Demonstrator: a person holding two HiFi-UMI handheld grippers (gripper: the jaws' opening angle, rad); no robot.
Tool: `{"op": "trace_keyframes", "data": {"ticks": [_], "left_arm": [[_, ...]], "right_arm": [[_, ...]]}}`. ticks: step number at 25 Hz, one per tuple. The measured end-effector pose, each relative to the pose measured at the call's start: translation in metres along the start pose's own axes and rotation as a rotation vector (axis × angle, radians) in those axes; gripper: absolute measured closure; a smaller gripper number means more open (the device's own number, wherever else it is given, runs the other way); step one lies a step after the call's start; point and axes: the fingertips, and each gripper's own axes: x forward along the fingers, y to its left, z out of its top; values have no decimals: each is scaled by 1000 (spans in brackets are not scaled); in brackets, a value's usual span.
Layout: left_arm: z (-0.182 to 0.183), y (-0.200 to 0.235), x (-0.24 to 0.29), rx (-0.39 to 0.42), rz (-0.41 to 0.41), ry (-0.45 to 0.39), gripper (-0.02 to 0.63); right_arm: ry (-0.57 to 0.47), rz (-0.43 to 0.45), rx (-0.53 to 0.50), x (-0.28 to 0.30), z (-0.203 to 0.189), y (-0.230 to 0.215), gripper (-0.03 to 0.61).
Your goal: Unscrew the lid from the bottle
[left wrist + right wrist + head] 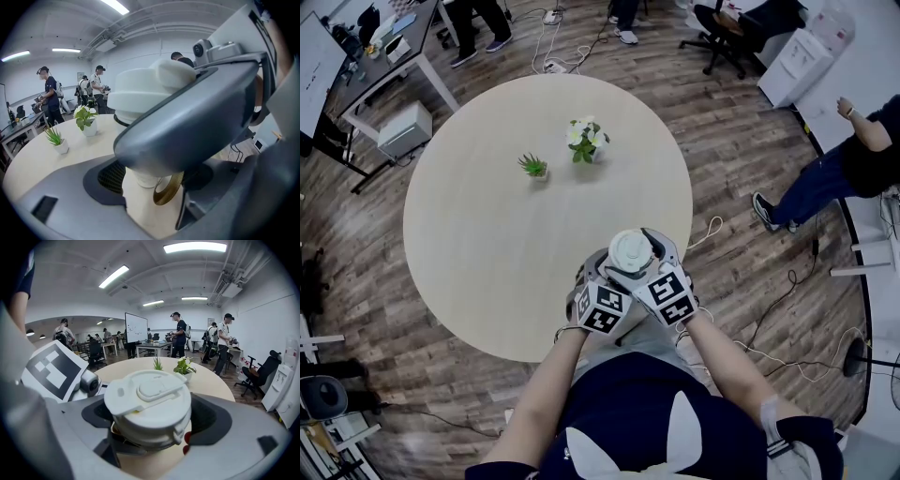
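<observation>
White bottle (143,177) over near edge of round table (478,206), close to the body; resting or lifted, cannot tell. Lid (147,399) white, wide and round, flip cap moulded into the top, small tab at one side, seated on the neck. Left gripper (150,187) pinching the bottle's lower body. Right gripper (149,427) clamped round the lid's rim. Spiky potted plant (533,167) and leafy potted plant (587,141) farther back, well apart from the bottle.
</observation>
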Motion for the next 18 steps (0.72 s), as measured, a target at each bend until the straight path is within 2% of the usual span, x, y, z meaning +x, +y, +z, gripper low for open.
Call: {"op": "trace_keyframes", "data": {"ticks": [7,18], "left_arm": [[-1,2,0,1,0,3,282],[0,2,1,-2,-2,6,282]], "right_arm": [[-12,12,-7,-4,11,4,112],[-72,-41,40,-19,26,-9,112]]}}
